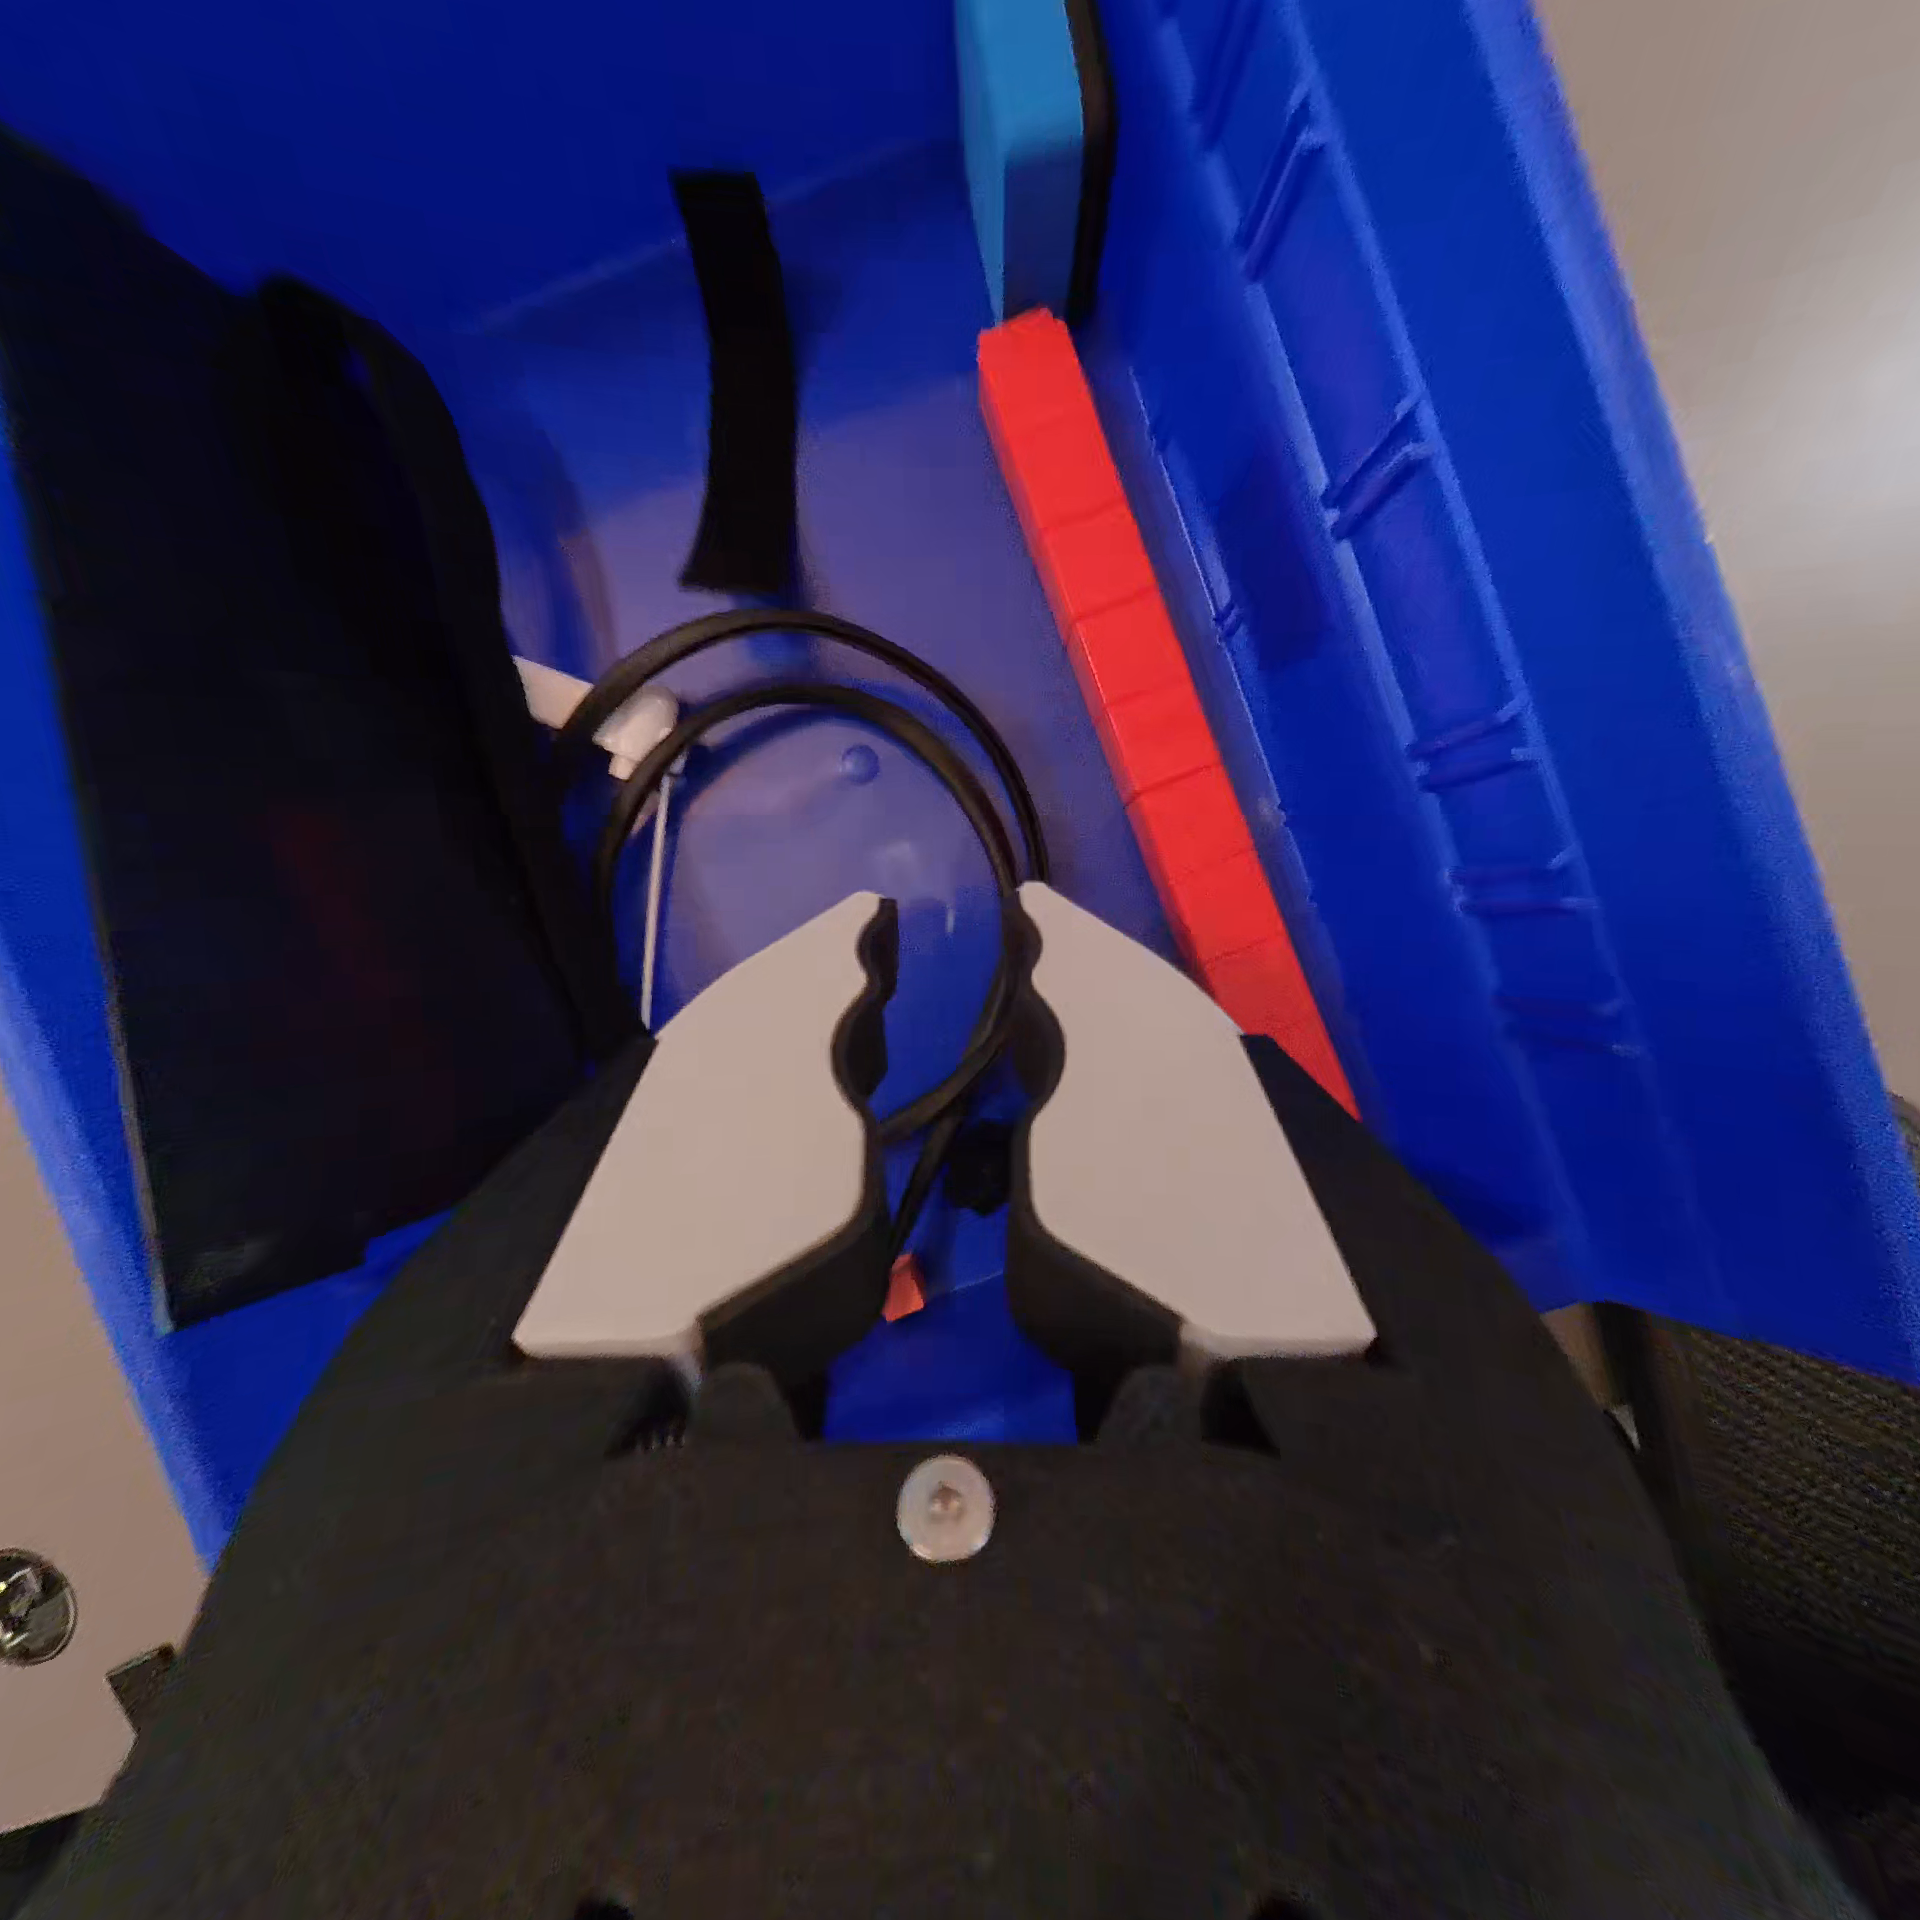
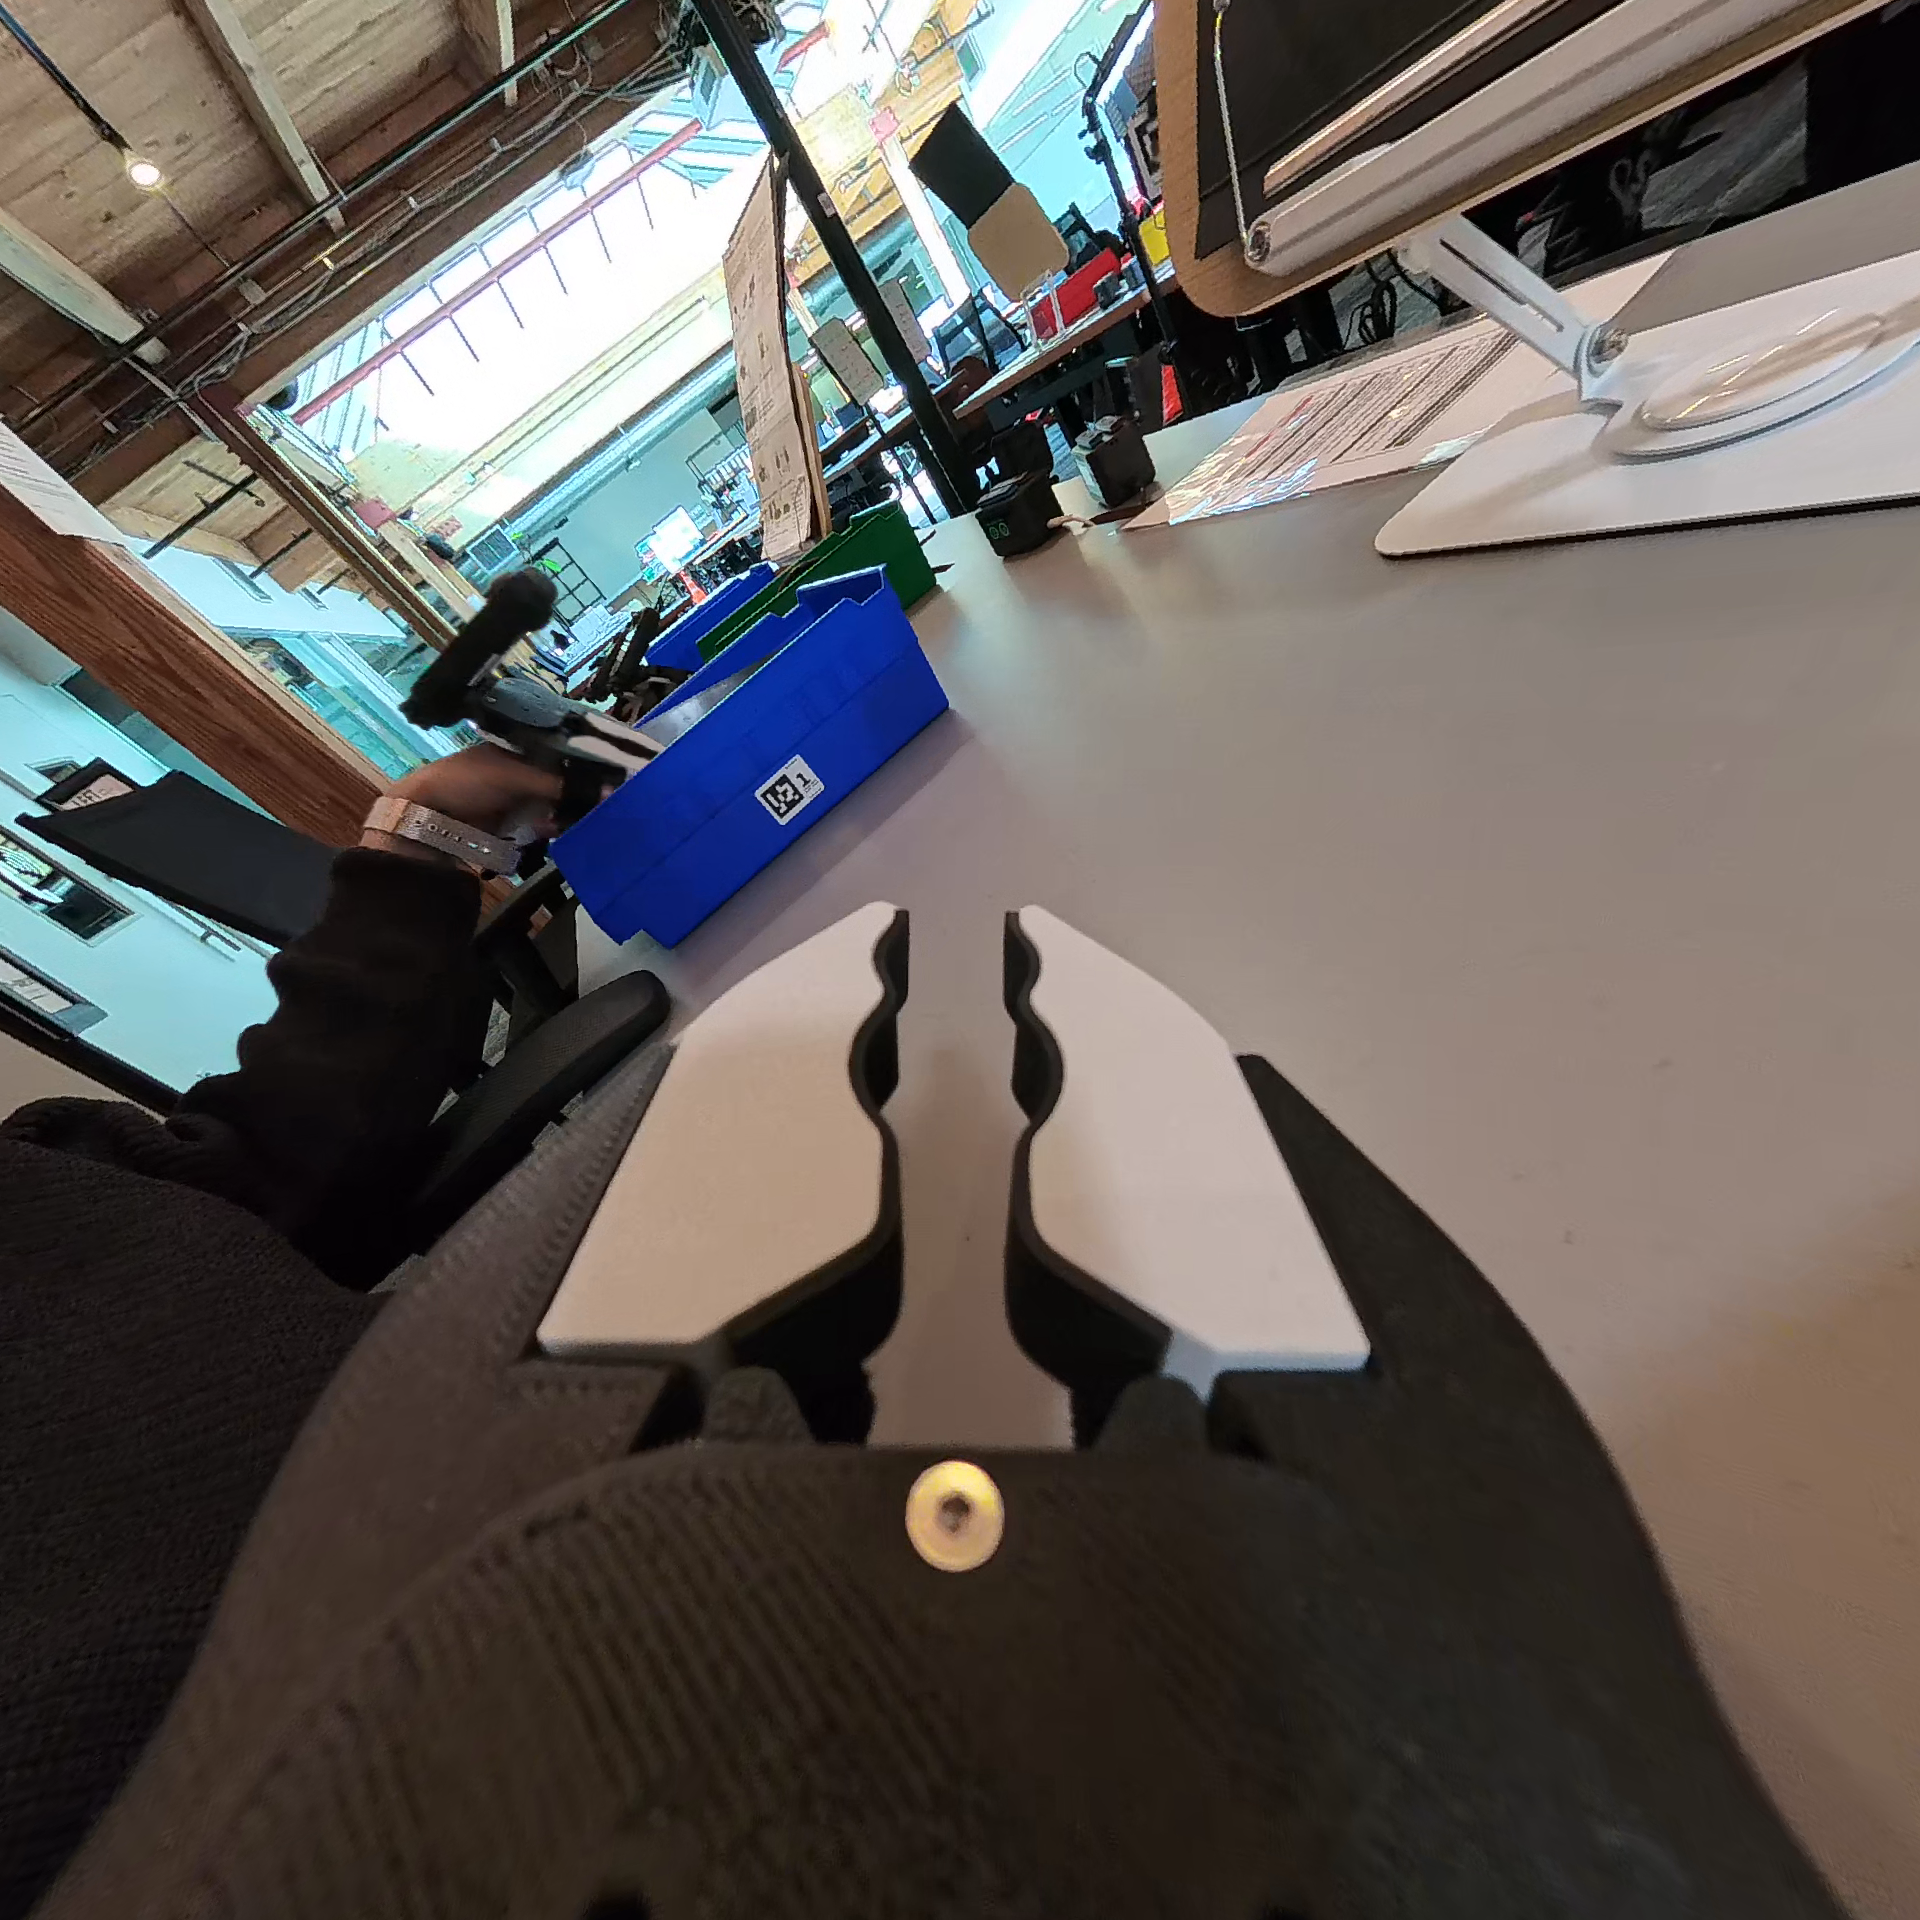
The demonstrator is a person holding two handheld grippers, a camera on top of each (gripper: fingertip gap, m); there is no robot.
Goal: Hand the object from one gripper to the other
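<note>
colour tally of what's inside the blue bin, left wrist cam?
Black: 3 - coiled cable, strap strip, pouch
Red: 1 - block bar
Light blue: 1 - block
White: 1 - small part
Total: 6

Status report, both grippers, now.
Left gripper open inside blue bin, black cable loop between fingers, ungrasped. Right gripper open, empty, over table. Red bar alongside.

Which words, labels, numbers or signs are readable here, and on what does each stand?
White sticker on the blue bin: a square code mark and one small character, which I do not quote.
Printed sheet on the table: too blurred to read.
Standing brown board: print too small to read.
Left wrist view: no writing.
</note>
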